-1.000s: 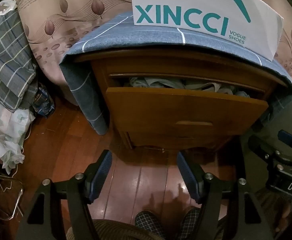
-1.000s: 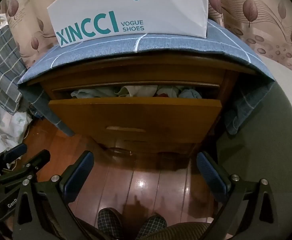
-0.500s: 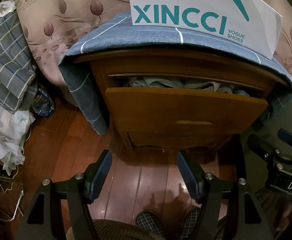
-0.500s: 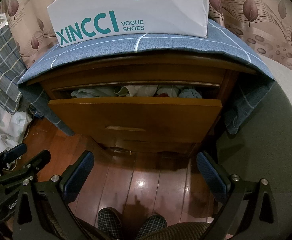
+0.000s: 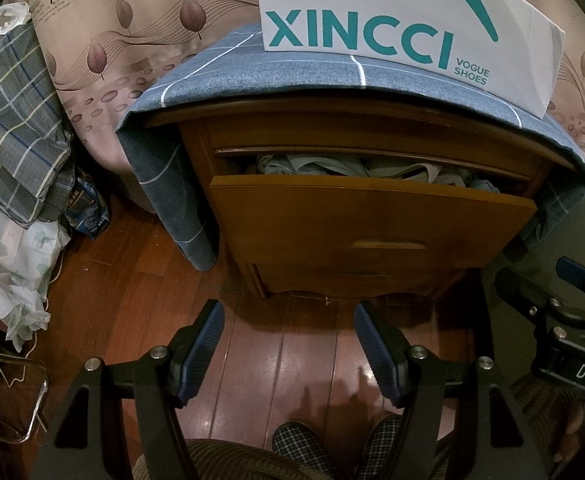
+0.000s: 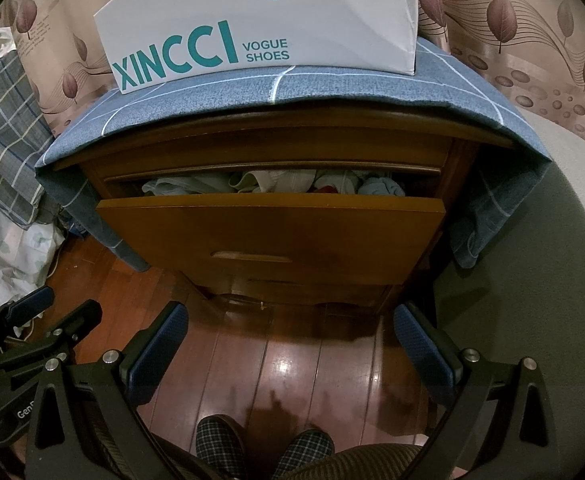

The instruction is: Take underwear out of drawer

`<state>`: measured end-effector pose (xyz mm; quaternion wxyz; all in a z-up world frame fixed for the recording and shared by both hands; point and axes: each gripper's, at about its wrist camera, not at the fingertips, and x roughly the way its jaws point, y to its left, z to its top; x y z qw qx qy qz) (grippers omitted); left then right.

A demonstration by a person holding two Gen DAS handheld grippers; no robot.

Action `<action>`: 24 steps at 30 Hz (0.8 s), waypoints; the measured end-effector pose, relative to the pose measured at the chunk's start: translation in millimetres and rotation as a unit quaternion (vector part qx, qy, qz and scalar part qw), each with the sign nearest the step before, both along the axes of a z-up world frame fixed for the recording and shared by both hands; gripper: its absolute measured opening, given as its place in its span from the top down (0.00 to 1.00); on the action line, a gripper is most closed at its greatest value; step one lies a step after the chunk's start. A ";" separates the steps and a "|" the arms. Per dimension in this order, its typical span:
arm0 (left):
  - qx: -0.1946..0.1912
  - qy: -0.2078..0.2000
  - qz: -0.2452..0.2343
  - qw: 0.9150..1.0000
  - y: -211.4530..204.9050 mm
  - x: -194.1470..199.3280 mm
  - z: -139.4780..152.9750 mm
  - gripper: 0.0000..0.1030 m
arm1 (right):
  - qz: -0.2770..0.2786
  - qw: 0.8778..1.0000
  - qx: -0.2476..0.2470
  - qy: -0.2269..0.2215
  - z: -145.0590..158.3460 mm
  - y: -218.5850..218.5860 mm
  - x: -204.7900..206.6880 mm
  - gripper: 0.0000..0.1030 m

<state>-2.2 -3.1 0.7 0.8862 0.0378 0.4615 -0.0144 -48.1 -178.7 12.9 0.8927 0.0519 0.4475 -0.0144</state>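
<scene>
1. A wooden nightstand (image 6: 276,148) stands on the reddish plank floor (image 5: 284,360), draped with a blue checked cloth (image 6: 292,88) that carries a white shoe box (image 6: 260,28).
2. Its top drawer (image 6: 272,232) is pulled partly out, and the underwear (image 6: 280,182) lies bunched inside, behind the drawer front.
3. The left gripper (image 5: 288,312) hangs in front of the nightstand, tilted down at the floor, jaws spread with nothing between them.
4. The right gripper (image 6: 290,312) hangs beside it in the same downward tilt, jaws spread wide and empty.
5. Checked slippers (image 6: 264,452) show below both grippers.
</scene>
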 end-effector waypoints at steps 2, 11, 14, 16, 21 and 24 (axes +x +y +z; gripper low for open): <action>0.001 0.000 0.001 1.000 -0.2 0.0 -0.1 0.33 | 0.000 1.000 0.000 0.000 -0.1 0.0 0.0 0.01; 0.001 0.000 0.000 1.000 -0.7 0.7 0.0 0.33 | 0.000 1.000 0.001 0.000 -0.3 0.3 -0.8 0.01; 0.002 0.000 0.001 1.000 -0.9 0.6 0.0 0.33 | 0.000 1.000 0.000 0.001 -0.4 0.4 -0.3 0.01; 0.002 0.000 0.001 1.000 -1.0 0.6 -0.1 0.33 | -0.001 1.000 0.001 0.000 -0.2 0.3 -0.5 0.01; 0.002 0.000 0.001 1.000 -1.2 0.5 -0.2 0.33 | -0.001 1.000 0.003 0.000 -0.2 0.2 -0.9 0.01; 0.002 0.000 0.001 1.000 -1.3 0.5 -0.3 0.33 | -0.001 1.000 0.004 0.000 -0.8 -0.3 -0.3 0.01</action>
